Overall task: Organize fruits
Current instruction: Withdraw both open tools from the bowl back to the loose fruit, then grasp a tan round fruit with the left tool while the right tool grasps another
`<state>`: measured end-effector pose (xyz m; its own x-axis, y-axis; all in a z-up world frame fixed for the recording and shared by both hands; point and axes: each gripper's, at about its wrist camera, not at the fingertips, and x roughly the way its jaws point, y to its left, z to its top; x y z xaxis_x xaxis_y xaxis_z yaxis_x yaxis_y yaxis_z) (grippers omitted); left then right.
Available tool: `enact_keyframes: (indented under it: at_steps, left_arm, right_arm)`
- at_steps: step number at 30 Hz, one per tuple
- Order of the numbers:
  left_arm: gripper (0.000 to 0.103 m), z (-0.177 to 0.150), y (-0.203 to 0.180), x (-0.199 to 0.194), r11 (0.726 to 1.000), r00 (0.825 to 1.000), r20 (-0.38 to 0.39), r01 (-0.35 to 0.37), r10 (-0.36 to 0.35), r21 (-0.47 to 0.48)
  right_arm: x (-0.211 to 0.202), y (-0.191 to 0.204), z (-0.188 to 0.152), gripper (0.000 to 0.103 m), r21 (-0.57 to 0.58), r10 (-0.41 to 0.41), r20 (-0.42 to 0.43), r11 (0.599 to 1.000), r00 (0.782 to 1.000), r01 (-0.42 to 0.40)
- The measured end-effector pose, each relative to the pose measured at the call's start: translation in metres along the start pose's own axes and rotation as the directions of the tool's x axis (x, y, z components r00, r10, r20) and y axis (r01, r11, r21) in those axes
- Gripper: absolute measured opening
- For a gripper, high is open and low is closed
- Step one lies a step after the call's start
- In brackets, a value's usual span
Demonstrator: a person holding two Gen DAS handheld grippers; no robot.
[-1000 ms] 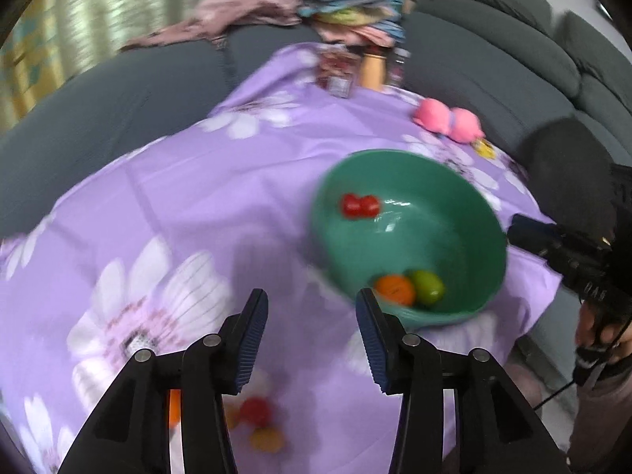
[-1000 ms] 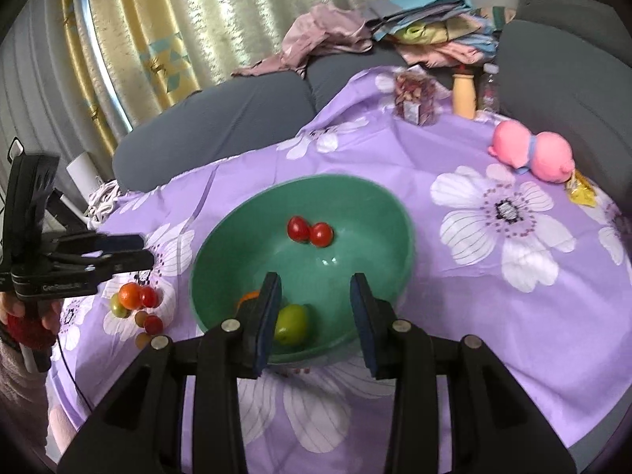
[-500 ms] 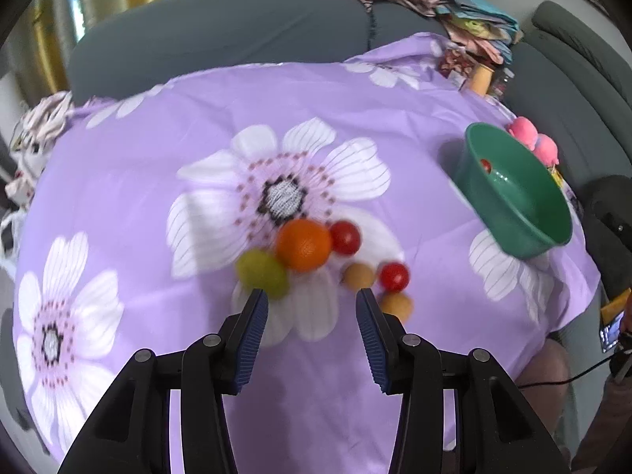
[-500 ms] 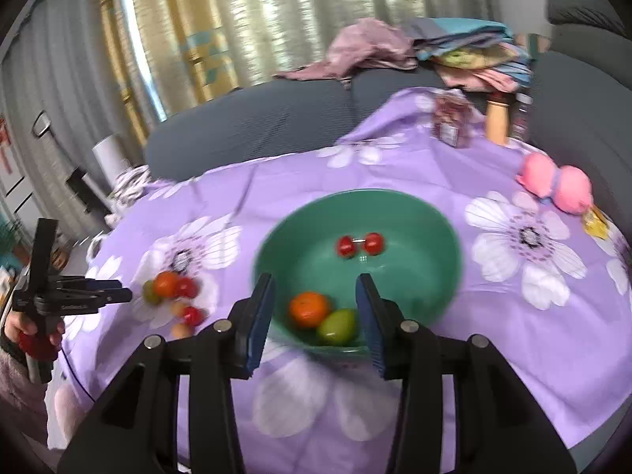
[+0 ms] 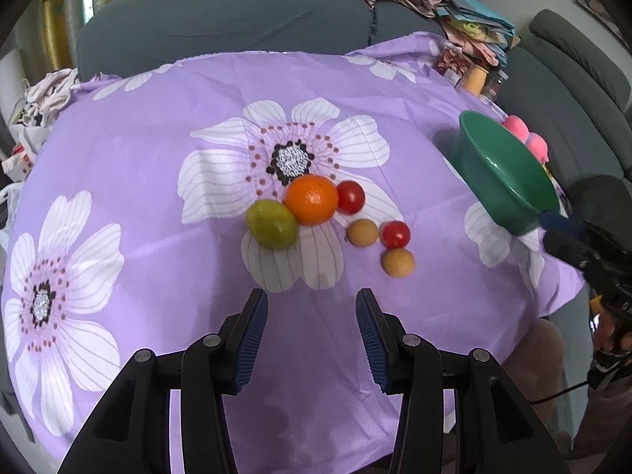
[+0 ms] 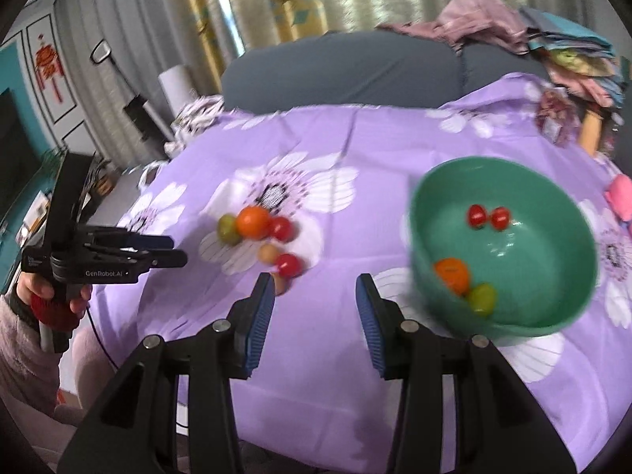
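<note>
Six loose fruits, among them an orange (image 5: 311, 205) and a green lime (image 5: 271, 224), cluster left of the green bowl (image 6: 509, 193). Both the left gripper (image 5: 312, 335) and right gripper (image 6: 315, 322) have jaws released, empty.

The left wrist camera is looking down along its own fingers (image 5: 252, 328) from the near edge of the purple floral cloth (image 5: 166, 126), sitting close above the loose fruit cluster (image 5: 312, 205), with the green bowl (image 5: 509, 177) off at its right edge. The right wrist camera is sitting further right and a little higher, facing across the same cloth (image 6: 375, 150), taking in the bowl (image 6: 501, 245) nearby and the cluster (image 6: 256, 229) beyond. Each view is catching the other gripper at its margin.
</note>
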<state>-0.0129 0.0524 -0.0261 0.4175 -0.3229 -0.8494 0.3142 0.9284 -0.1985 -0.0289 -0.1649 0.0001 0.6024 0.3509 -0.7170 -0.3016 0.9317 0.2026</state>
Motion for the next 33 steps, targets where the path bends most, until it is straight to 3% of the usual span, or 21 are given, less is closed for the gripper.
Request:
enact_keyframes:
  at_steps: [14, 19, 33]
  left_arm:
    - [0.046, -0.003, -0.002, 0.011, 0.993, 0.992, 0.016, 0.121, -0.121, 0.006]
    - [0.046, 0.009, -0.007, 0.022, 0.990, 0.990, 0.024, 0.135, -0.136, 0.047]
    - [0.046, 0.032, -0.021, 0.062, 0.979, 0.987, -0.040, 0.158, -0.154, 0.126]
  right_arm:
    - [0.068, 0.032, -0.011, 0.043, -0.041, 0.078, -0.154, 0.996, 0.985, -0.085]
    - [0.088, 0.033, -0.010, 0.043, -0.040, 0.064, -0.180, 0.997, 0.982, -0.072]
    - [0.115, 0.038, -0.002, 0.040, -0.086, 0.034, -0.208, 0.995, 0.977, -0.053]
